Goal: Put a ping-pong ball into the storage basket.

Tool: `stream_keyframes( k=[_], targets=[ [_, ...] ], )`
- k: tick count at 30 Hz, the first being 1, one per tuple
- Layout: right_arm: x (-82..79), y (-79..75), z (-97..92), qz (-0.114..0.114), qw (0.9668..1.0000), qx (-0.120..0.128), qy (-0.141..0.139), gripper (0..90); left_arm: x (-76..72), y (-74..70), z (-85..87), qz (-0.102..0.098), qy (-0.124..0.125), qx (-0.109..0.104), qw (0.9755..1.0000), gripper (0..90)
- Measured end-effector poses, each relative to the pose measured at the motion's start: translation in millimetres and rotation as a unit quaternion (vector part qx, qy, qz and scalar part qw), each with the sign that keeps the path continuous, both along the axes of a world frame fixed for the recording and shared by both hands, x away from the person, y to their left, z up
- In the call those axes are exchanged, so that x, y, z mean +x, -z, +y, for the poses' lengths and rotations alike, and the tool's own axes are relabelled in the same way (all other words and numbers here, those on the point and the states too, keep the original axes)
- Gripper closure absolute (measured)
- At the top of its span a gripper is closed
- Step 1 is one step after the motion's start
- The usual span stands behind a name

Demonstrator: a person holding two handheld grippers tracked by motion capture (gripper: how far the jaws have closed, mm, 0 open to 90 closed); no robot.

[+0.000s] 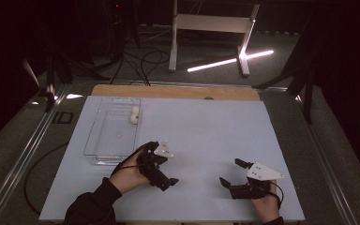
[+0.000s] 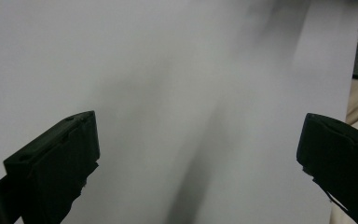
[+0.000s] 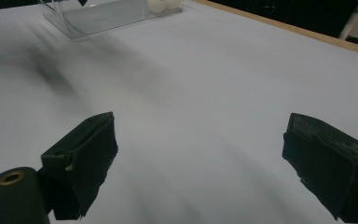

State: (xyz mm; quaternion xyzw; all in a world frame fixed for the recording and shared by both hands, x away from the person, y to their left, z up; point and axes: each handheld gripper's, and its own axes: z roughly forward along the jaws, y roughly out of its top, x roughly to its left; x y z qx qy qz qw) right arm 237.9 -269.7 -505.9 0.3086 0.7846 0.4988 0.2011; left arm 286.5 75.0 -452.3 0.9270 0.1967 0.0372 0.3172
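A clear plastic tray lies on the left part of a pale mat, with two white balls in its far right corner. My left gripper rests low on the mat just in front of the tray's near right corner. In the left gripper view it stands open, with bare mat between its jaws. My right gripper sits near the mat's front right and points left. It is open and holds nothing; beyond it are the tray and the balls.
A wooden table edge runs along the back of the mat. On the dark floor behind stand a white frame and a bright light strip. Metal rails flank the table. The mat's edge is at the right in the left gripper view.
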Motion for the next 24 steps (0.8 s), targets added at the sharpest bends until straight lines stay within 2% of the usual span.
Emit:
stream_keyframes(
  k=[4,8,11,21,24],
  targets=[
    [0.2,0.1,-0.3,0.0,1.0,0.0,0.0,9.7,-4.0,5.0,4.4,0.006,-0.003,-0.001,1.0,0.6],
    [0.1,0.1,-0.3,0.0,1.0,0.0,0.0,9.7,-9.1,9.7,11.3,0.011,0.004,-0.012,0.9999,0.6],
    [0.1,0.2,-0.1,0.001,1.0,-0.001,0.0,9.7,-13.3,13.0,16.3,0.012,0.008,-0.011,0.9998,0.6],
    [0.2,0.4,0.0,0.002,1.0,-0.002,0.0,9.7,-26.1,20.1,32.0,0.014,0.0,-0.01,0.9999,0.6],
    [0.3,0.6,-0.1,0.001,1.0,-0.002,0.0,9.7,-29.5,21.4,39.4,0.016,-0.004,-0.018,0.9997,0.6]
  ],
)
